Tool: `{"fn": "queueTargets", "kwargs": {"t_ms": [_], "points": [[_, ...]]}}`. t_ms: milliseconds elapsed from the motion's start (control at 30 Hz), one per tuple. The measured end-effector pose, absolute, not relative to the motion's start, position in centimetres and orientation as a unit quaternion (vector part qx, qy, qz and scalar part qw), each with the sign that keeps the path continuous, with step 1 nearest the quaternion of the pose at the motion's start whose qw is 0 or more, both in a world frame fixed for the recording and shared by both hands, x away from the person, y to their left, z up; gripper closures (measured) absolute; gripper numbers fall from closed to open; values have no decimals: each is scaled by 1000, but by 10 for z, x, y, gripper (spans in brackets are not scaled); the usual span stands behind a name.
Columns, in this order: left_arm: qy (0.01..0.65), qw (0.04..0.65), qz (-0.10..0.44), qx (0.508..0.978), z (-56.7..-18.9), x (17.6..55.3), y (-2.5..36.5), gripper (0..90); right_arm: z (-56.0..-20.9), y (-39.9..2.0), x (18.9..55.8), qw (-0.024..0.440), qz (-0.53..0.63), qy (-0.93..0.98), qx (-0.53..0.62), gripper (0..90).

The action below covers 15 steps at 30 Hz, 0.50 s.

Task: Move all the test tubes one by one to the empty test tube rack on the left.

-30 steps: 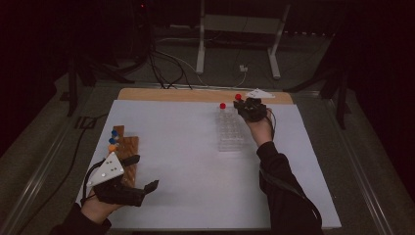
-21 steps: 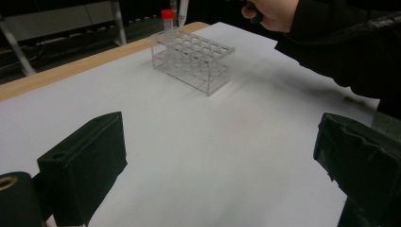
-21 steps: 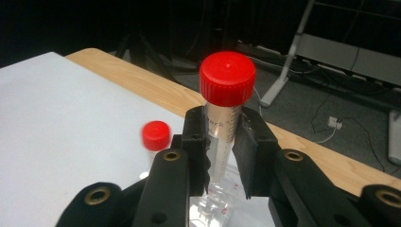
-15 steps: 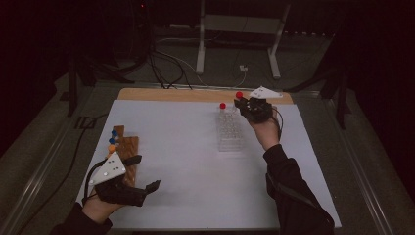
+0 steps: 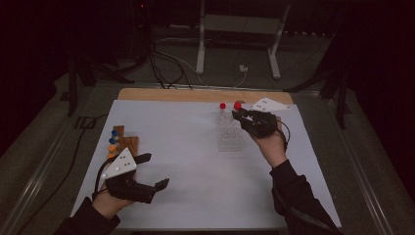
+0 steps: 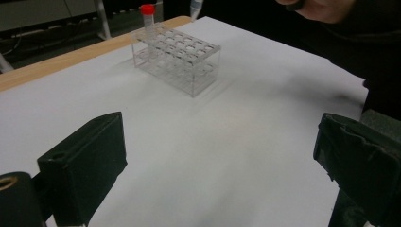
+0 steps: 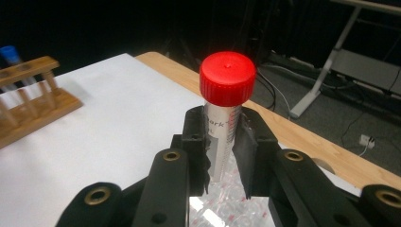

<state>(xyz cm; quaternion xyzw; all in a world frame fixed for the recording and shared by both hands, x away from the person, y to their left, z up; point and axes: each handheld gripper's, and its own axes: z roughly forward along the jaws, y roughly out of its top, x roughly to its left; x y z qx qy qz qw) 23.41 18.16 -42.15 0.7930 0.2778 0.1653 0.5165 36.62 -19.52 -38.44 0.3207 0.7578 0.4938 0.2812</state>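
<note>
Right gripper [image 7: 222,156] has lifted the red-capped tube [image 7: 226,101].

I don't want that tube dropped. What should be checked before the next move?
1. Right tool clamped on the red-capped tube: ok.
2. Tube upright in the grip: ok.
3. Cap seated: ok.
4. Free holes in the clear rack, where another red-capped tube stands: ok.
5. Left tool open, off to the side: ok.
6. Tube bottom clear of the rack: cannot tell.
</note>
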Motion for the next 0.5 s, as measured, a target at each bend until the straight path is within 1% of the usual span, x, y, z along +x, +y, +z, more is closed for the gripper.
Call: {"fn": "queueTargets", "kwargs": {"t_ms": [200,500], "points": [[270,522,166,792,-415,235,175,42,-388,-188,339,264,505,767,295,747],[253,526,167,795,-403,238,154,50,-415,-164,300,233,501,795,252,747]]}}
